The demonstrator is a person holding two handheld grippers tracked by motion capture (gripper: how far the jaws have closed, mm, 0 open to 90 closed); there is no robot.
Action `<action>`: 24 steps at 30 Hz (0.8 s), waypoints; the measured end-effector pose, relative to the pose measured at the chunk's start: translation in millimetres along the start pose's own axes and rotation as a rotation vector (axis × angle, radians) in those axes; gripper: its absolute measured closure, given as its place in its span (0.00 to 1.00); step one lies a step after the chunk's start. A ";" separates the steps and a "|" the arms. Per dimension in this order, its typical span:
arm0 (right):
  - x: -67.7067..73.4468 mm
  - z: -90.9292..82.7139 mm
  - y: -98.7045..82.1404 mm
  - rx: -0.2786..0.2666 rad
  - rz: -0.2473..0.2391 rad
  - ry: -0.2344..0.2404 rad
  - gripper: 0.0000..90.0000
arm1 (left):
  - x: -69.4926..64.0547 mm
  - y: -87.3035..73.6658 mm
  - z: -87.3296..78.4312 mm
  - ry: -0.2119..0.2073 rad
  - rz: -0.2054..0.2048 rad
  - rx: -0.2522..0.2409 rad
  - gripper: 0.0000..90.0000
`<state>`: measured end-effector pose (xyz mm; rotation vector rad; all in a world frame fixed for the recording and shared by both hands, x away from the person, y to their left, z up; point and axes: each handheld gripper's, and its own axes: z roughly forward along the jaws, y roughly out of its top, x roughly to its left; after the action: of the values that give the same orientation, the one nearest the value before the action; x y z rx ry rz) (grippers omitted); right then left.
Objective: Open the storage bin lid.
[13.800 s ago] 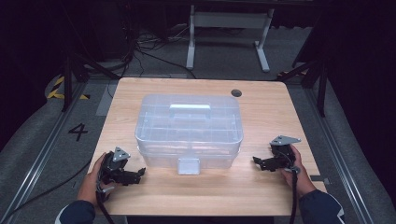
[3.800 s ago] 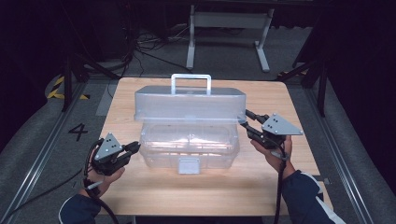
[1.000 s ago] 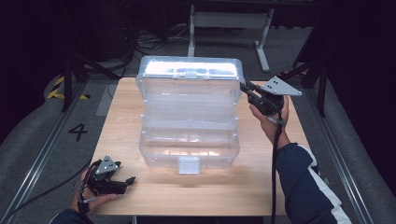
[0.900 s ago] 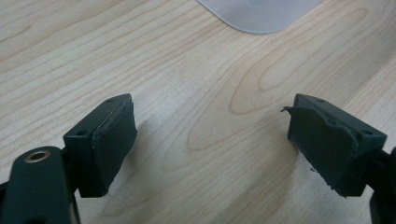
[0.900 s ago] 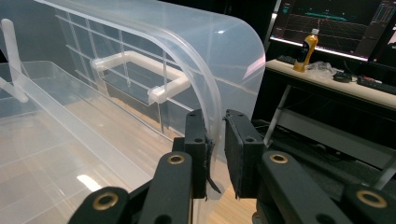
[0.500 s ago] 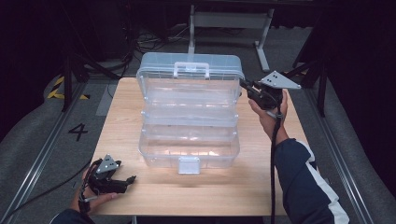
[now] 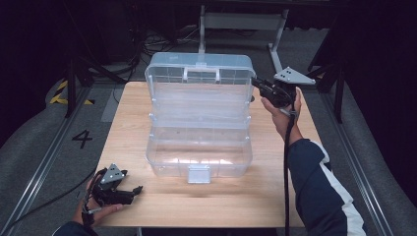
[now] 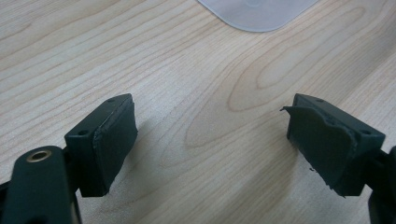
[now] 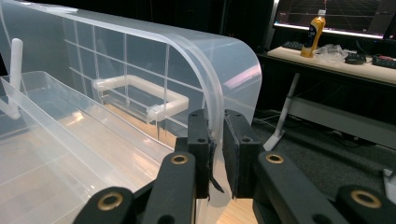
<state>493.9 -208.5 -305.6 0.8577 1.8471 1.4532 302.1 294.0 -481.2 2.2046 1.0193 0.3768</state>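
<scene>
A clear plastic storage box (image 7: 199, 152) sits in the middle of the wooden table (image 7: 275, 196). Its lid (image 7: 199, 93) is swung up and back, nearly upright, with its white handle (image 7: 201, 73) at the top. My right gripper (image 7: 256, 83) is shut on the lid's right edge; in the right gripper view the jaws pinch the curved rim of the lid (image 9: 217, 116). My left gripper (image 7: 133, 192) rests at the table's near left corner, open, with bare wood between its pads (image 8: 114, 135).
The box's front latch (image 7: 198, 173) faces me. A corner of the box (image 8: 254, 11) lies just ahead of the left gripper. Behind the table stand a metal frame (image 7: 241, 22) and cables on the floor. A desk with a bottle (image 9: 316, 28) is off to the right.
The right gripper has swung the lid further back, from tilted toward me to nearly upright. The left gripper has stayed where it was.
</scene>
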 end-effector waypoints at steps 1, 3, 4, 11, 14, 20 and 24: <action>-1.1 1.6 0.2 0.002 -0.011 -0.003 0.91 | 0.0 0.0 0.2 0.000 0.002 -0.002 0.18; -3.4 3.6 1.1 0.008 -0.004 0.003 0.91 | -0.3 -0.3 -0.3 0.006 0.004 -0.003 0.18; -4.3 4.8 1.2 0.007 -0.007 0.002 0.91 | -0.4 -0.3 -0.8 0.008 0.007 0.001 0.18; -8.1 9.9 3.4 0.022 -0.007 0.007 0.91 | -2.7 -3.6 -2.8 0.010 0.000 -0.008 0.18; -9.3 12.0 4.3 0.027 -0.008 0.009 0.91 | -2.7 -4.0 -3.2 0.013 0.005 -0.009 0.18; -14.9 16.3 4.4 0.035 0.003 0.024 0.91 | -2.5 -3.9 -3.2 0.014 0.008 -0.010 0.18; -17.1 19.9 5.5 0.043 0.000 0.026 0.91 | -1.8 -2.3 -1.3 0.006 0.010 -0.009 0.18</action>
<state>520.5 -209.9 -302.6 0.8633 1.9035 1.4354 298.9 294.3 -481.7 2.2027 1.0078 0.3922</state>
